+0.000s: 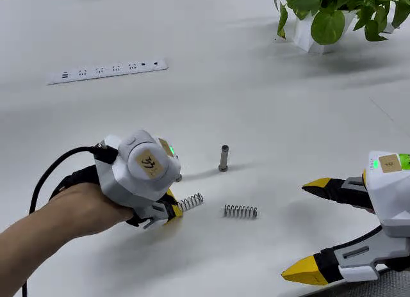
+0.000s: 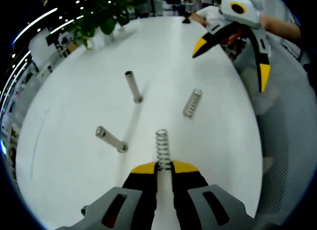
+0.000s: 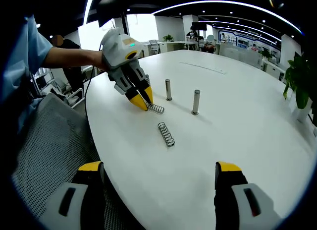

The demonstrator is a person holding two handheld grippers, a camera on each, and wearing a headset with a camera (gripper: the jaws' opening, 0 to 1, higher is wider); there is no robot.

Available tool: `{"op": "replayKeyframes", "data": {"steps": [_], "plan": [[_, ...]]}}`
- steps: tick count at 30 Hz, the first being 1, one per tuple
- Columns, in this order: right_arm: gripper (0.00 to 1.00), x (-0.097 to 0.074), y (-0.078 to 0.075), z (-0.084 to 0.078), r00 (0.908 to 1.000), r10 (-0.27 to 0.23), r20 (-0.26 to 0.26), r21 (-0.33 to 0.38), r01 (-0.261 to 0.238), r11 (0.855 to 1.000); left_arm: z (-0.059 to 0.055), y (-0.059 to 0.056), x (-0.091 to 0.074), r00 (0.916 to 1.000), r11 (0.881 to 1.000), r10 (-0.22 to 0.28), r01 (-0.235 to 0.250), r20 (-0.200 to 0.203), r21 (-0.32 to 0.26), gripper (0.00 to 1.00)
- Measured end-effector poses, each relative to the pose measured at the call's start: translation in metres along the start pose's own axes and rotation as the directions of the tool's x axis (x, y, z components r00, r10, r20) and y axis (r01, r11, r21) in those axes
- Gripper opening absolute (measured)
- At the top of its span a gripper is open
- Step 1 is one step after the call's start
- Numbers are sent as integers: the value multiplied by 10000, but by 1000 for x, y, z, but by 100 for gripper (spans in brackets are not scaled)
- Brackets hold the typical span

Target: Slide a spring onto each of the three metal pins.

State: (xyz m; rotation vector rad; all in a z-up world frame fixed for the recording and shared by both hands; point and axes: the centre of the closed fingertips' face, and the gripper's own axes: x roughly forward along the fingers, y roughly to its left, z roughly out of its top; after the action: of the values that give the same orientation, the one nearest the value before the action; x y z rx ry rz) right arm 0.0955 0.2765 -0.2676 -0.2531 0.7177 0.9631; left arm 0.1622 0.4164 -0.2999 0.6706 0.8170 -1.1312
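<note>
My left gripper (image 1: 172,211) is low over the white table (image 1: 256,105), shut on one end of a spring (image 1: 191,201) that sticks out ahead of its yellow tips (image 2: 164,166). A second spring (image 1: 240,211) lies loose on the table, just to the right. One metal pin (image 1: 223,158) stands upright beyond the springs. A second pin (image 2: 110,139) stands close by the left gripper, and a third (image 3: 147,80) peeks out behind it. My right gripper (image 1: 307,226) hovers open at the table's near right edge, with nothing between its fingers (image 3: 225,168).
A white power strip (image 1: 107,71) lies at the far left. A potted green plant (image 1: 327,18) stands at the far right corner. A mesh chair (image 3: 49,141) sits off the table edge beside the right gripper.
</note>
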Motion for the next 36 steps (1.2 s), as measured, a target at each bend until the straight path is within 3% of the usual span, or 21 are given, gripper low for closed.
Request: {"op": "replayKeyframes", "data": {"steps": [6, 12, 16, 22, 25, 31, 35, 36], "plan": [[94, 1, 2, 1, 10000, 41, 23, -12, -41, 10000, -2, -1, -3, 9982, 9960, 158, -106, 582, -888, 10], [93, 1, 3, 5, 9999, 76, 88, -41, -76, 10000, -4, -6, -7, 9930, 9841, 195, 15, 1169, -1775, 10], [93, 1, 5, 9, 9997, 162, 179, 12, -162, 9999, -7, -11, -9, 9901, 9772, 153, 148, 1397, -2119, 10], [91, 4, 10, 22, 9982, 412, 427, 33, -414, 9991, -2, -21, -18, 9783, 9702, 87, 419, 2070, -2387, 10], [90, 8, 15, 28, 9963, 652, 558, 65, -657, 9978, 6, -29, -23, 9602, 9657, -151, 863, 2790, -2448, 10], [86, 17, 24, 41, 9915, 1170, 570, -199, -1160, 9930, 14, -46, -34, 9375, 9712, -505, 1266, 3444, -2021, 10], [82, 21, 28, 54, 9865, 1538, 570, -479, -1512, 9873, 23, -59, -40, 9137, 9723, -928, 1688, 3957, -1618, 10], [80, 22, 29, 57, 9850, 1626, 581, -559, -1594, 9856, 23, -61, -41, 9123, 9727, -963, 1710, 3980, -1567, 10]]}}
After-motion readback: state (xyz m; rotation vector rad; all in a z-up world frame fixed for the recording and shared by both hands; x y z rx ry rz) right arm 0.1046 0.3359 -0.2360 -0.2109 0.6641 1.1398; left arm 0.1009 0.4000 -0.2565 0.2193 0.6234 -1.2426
